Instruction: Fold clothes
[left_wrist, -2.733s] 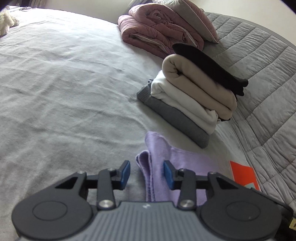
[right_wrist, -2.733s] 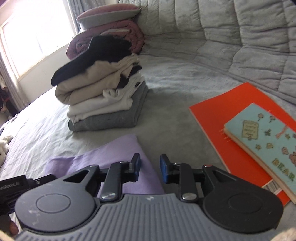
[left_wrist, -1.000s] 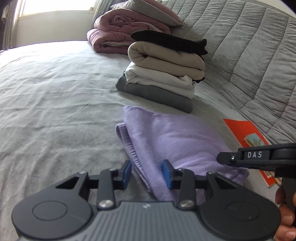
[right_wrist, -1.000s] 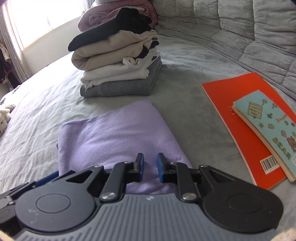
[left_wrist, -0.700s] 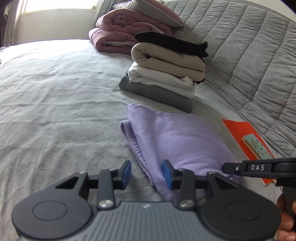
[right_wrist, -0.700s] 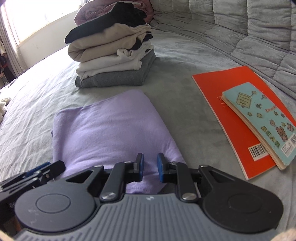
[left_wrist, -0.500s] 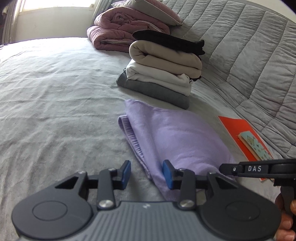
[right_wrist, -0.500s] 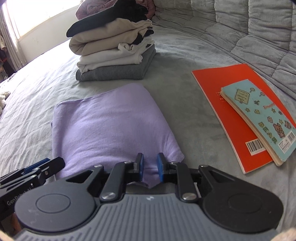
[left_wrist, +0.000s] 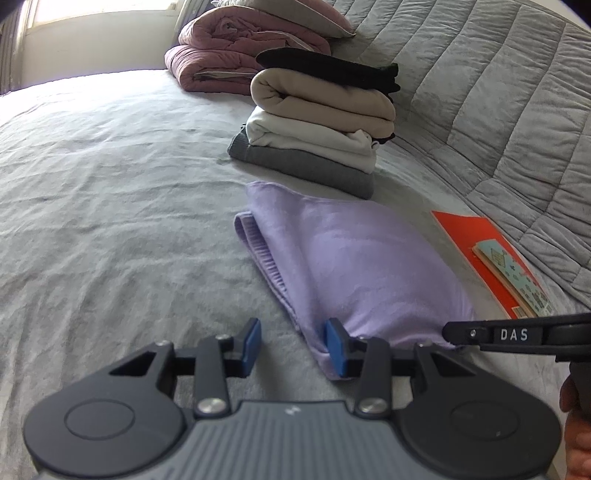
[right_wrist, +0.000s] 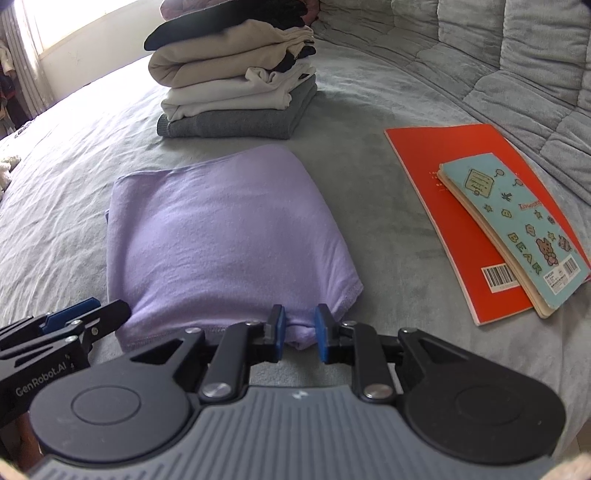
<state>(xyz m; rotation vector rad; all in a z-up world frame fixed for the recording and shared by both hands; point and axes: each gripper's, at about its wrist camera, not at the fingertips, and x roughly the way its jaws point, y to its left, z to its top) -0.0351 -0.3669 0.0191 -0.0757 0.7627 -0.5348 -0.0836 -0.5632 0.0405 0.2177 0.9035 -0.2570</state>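
A folded lilac garment (left_wrist: 354, 266) lies flat on the grey bed, also in the right wrist view (right_wrist: 221, 236). My left gripper (left_wrist: 293, 347) is open at its near left corner, its right pad against the fabric edge. My right gripper (right_wrist: 298, 330) is open with a narrow gap, its pads on either side of the garment's near edge; whether they touch it is unclear. Behind the garment stands a stack of folded clothes (left_wrist: 317, 125), grey, white, beige and black, also in the right wrist view (right_wrist: 236, 81).
An orange notebook (right_wrist: 454, 192) with a blue booklet (right_wrist: 517, 229) on it lies right of the garment. A folded pink duvet with a pillow (left_wrist: 236, 62) sits at the back. A quilted grey headboard (left_wrist: 498, 92) rises on the right.
Both grippers have drawn back toward the garment's near edge. The right gripper's jaws have opened a little. The garment lies as before.
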